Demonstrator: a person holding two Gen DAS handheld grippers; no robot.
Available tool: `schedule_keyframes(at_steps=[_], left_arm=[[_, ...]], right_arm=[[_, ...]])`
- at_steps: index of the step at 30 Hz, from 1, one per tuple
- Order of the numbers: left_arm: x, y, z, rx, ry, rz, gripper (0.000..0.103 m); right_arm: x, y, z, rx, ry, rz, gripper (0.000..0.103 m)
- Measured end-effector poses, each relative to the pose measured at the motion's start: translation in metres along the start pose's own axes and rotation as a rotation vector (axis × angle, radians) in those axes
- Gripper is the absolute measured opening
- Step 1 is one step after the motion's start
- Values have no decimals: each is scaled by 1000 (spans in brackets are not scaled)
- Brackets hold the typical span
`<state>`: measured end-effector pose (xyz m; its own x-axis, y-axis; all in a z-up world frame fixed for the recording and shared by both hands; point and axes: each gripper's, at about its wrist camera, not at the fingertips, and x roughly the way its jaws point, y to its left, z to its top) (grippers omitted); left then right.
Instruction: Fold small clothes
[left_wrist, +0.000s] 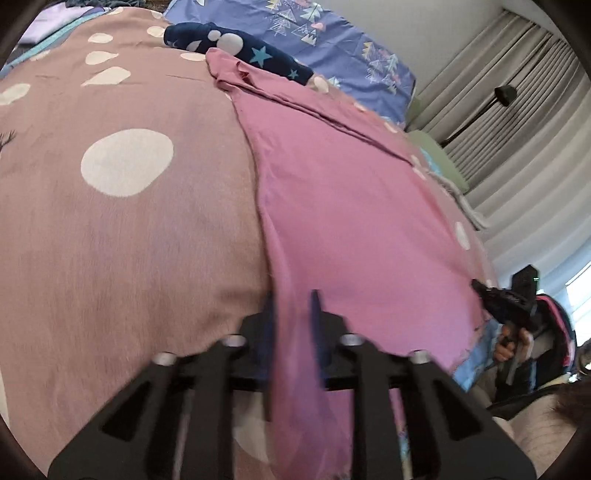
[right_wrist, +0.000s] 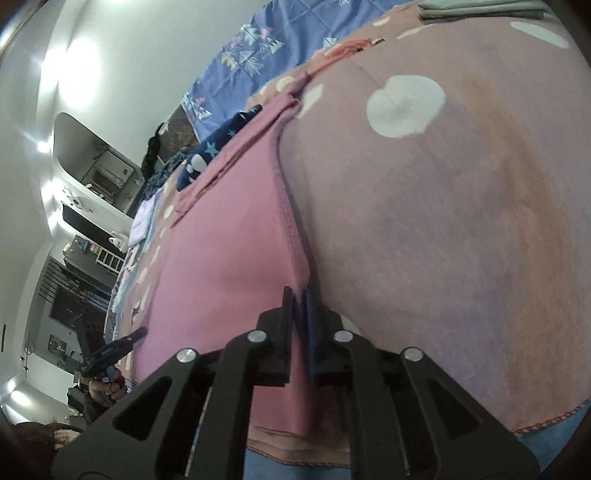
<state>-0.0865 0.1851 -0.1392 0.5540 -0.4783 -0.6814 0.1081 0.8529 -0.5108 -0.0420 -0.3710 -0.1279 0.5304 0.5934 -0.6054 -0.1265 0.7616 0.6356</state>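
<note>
A pink garment (left_wrist: 351, 206) lies spread flat on a dusty-pink blanket with white dots (left_wrist: 125, 206). My left gripper (left_wrist: 293, 299) is shut on the garment's near left corner, with cloth bunched between its fingers. In the right wrist view the same pink garment (right_wrist: 229, 236) stretches away, and my right gripper (right_wrist: 298, 293) is shut on its near right hemmed corner. The right gripper also shows in the left wrist view (left_wrist: 506, 299) at the garment's right edge, and the left gripper shows in the right wrist view (right_wrist: 118, 345) at the garment's left edge.
A navy cloth with stars and white shapes (left_wrist: 236, 48) lies at the garment's far end. A blue patterned sheet (left_wrist: 332, 40) lies beyond. Grey curtains (left_wrist: 517, 110) hang on the right. Folded pale cloths (right_wrist: 480, 9) sit at the far blanket edge.
</note>
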Motion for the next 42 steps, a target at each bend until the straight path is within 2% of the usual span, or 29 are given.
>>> schedule_keyframes(at_steps=[1, 3, 6, 9, 11, 13, 14, 15, 17, 21, 25, 29, 31, 33, 35, 37, 42], left_arm=[[-2, -4, -3, 16, 0, -7, 47], [-3, -12, -9, 64, 7, 2, 55], [0, -23, -17, 113, 19, 33, 56], [-4, -18, -21, 75, 29, -15, 54], [-8, -14, -26, 57, 32, -19, 42], [-11, -7, -28, 28, 31, -12, 24], [-11, -2, -28, 3, 31, -19, 4], [-10, 1, -28, -23, 33, -32, 2], [-11, 3, -22, -59, 8, -33, 2], [-35, -22, 5, 7, -108, -58, 2], [-84, -59, 34, 111, -277, -124, 1], [-133, -91, 38, 202, -402, -139, 1], [-155, -101, 30, 227, -452, -172, 1], [-177, -112, 21, 258, -507, -180, 2], [-189, -120, 10, 290, -540, -166, 2], [-177, -118, 12, 280, -499, -145, 2], [-118, -91, 28, 168, -357, -136, 2]], right_arm=[[-2, 0, -1, -6, 5, 8, 23], [-1, 3, -4, -28, 17, 14, 34], [6, 13, -11, -91, 58, 7, 35], [8, 21, -17, -136, 71, 0, 35], [7, 20, -19, -140, 76, -2, 28], [6, 15, -19, -120, 75, -3, 12], [5, 11, -18, -98, 71, 15, 9], [4, 8, -16, -65, 60, 40, 5], [0, 10, -11, -47, 30, 71, 4], [-27, 32, 12, -59, -82, 203, 4], [-63, 61, 31, -114, -195, 292, 4], [-110, 92, 30, -201, -310, 345, 4], [-137, 99, 25, -232, -374, 391, 4], [-166, 105, 18, -284, -442, 370, 4], [-176, 109, 13, -340, -457, 283, 5], [-165, 104, 16, -315, -420, 233, 5], [-109, 70, 31, -159, -303, 203, 5]])
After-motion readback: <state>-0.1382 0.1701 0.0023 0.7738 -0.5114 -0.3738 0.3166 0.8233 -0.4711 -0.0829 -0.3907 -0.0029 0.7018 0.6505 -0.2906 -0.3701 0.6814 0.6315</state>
